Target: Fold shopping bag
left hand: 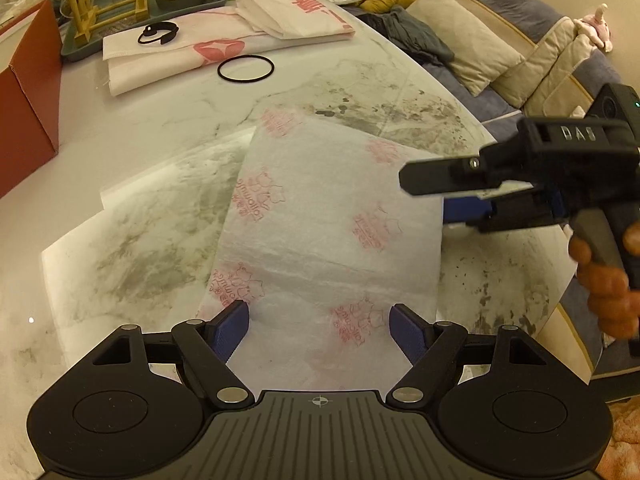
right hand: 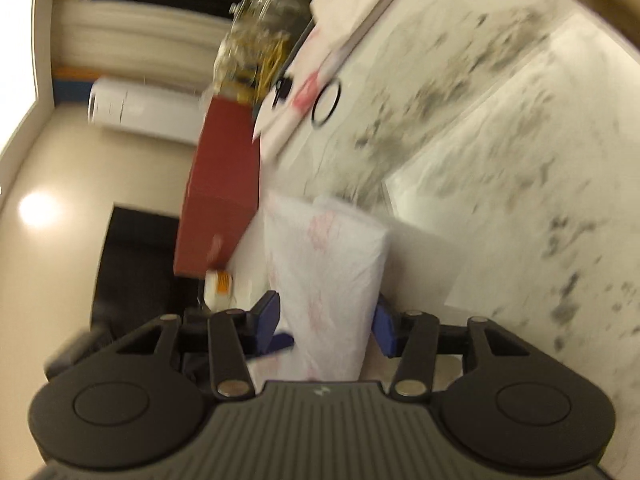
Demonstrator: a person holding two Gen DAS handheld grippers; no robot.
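Note:
The shopping bag (left hand: 332, 216) is thin white fabric with pink prints, spread flat on the marble table (left hand: 152, 92), with one panel folded over its middle. My left gripper (left hand: 320, 330) hovers open over the bag's near end, its blue pads (left hand: 232, 332) apart on either side of the panel. A hand holds my right gripper (left hand: 444, 196) at the panel's right edge. In the blurred, rolled right wrist view, a raised fold of the bag (right hand: 324, 272) fills the gap of the right gripper (right hand: 326, 320), and both blue pads (right hand: 267, 316) touch it.
A red box (left hand: 24, 120) stands at the left. Farther back are a black ring (left hand: 245, 68), other folded bags (left hand: 224, 36) and a tray of glassware (left hand: 132, 0). A sofa with cushions (left hand: 480, 52) runs beyond the table's right edge.

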